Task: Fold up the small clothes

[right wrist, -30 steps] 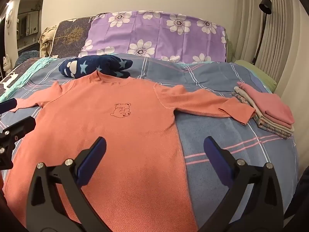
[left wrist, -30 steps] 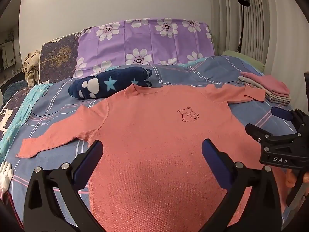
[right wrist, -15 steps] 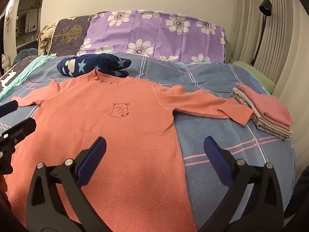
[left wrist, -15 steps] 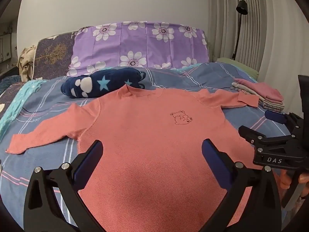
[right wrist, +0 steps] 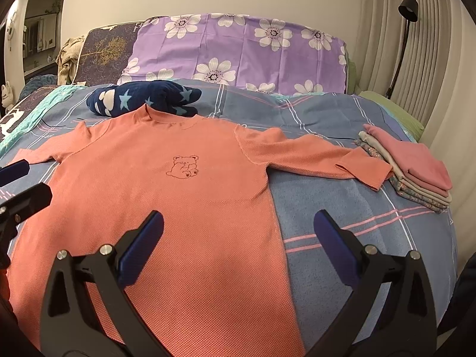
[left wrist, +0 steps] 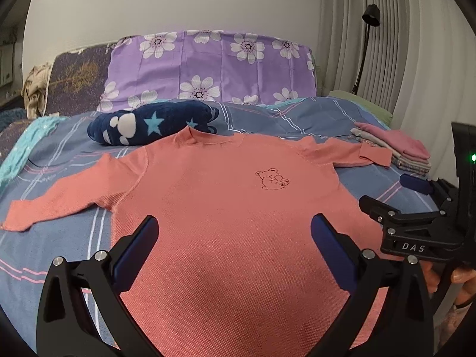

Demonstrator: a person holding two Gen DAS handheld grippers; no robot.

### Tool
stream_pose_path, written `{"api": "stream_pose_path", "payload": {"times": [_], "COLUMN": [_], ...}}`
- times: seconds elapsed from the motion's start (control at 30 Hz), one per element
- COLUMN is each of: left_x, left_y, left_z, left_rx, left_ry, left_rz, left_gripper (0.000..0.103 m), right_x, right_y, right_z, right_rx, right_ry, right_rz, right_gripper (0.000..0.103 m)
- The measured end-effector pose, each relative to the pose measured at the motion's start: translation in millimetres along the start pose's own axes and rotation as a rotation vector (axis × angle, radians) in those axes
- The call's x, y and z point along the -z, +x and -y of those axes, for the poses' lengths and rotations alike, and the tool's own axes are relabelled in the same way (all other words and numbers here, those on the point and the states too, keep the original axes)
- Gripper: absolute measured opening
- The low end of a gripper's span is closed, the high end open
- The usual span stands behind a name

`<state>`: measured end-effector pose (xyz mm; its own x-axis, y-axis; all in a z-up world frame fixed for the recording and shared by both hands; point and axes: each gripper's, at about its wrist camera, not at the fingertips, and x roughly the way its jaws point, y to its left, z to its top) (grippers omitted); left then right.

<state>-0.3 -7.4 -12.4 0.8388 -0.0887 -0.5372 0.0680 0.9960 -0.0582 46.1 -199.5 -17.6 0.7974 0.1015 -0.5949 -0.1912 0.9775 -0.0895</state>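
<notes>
Across the middle of both frames, a coral long-sleeved shirt (left wrist: 226, 208) lies flat and face up on the bed (left wrist: 282, 122), its collar toward the top of the picture and its hem running off the bottom edge. From my left-hand tool (left wrist: 235, 235), whose two blue-padded fingers stand wide apart at the bottom of the frame, I look straight along the shirt's body; the fabric fills the gap between the fingers, but I cannot tell whether they touch it. One sleeve stretches to the left edge of this frame, the other toward the right, its cuff ending just beside a stack of folded clothes (left wrist: 398, 151). A small bear outline (left wrist: 272, 179) sits on the chest, right of centre.

Seen from my right-hand tool (right wrist: 238, 232), fingers equally spread and holding nothing, the shirt's side seam runs up between the two pads: coral fabric behind the left finger, blue plaid bedding behind the right. That tool also shows at the right edge of the left wrist view, over the shirt's lower corner. At the collar, a navy star-print blanket (right wrist: 142, 101) lies bunched, touching the neckline. Behind it stands a purple flowered pillow (right wrist: 238, 53).
</notes>
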Motion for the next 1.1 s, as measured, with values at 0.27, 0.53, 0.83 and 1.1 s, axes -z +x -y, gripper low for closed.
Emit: {"api": "stream_pose_path", "payload": {"times": [0.27, 0.53, 0.83, 1.1], "left_x": [5.8, 9.5, 12.1, 13.2], "left_y": [4.0, 4.8, 5.3, 7.8], "left_z": [11.5, 7.6, 14.0, 10.5], "left_rx": [0.000, -0.007, -0.021, -0.037], "left_ry": [0.051, 0.049, 0.088, 0.079], "left_rz": [-0.017, -0.012, -0.011, -0.022], "left_gripper": [0.102, 0.102, 0.102, 0.102], "right_x": [1.4, 3.3, 4.3, 2.9], "right_y": [1.2, 1.0, 1.4, 2.9], "right_z": [-0.4, 1.3, 0.0, -0.2], "right_rx": [0.003, 0.006, 0.007, 0.008], "right_ry": [0.001, 0.007, 0.001, -0.001], "right_rz": [0.000, -0.004, -0.008, -0.011], "right_gripper": [0.101, 0.101, 0.101, 0.101]}}
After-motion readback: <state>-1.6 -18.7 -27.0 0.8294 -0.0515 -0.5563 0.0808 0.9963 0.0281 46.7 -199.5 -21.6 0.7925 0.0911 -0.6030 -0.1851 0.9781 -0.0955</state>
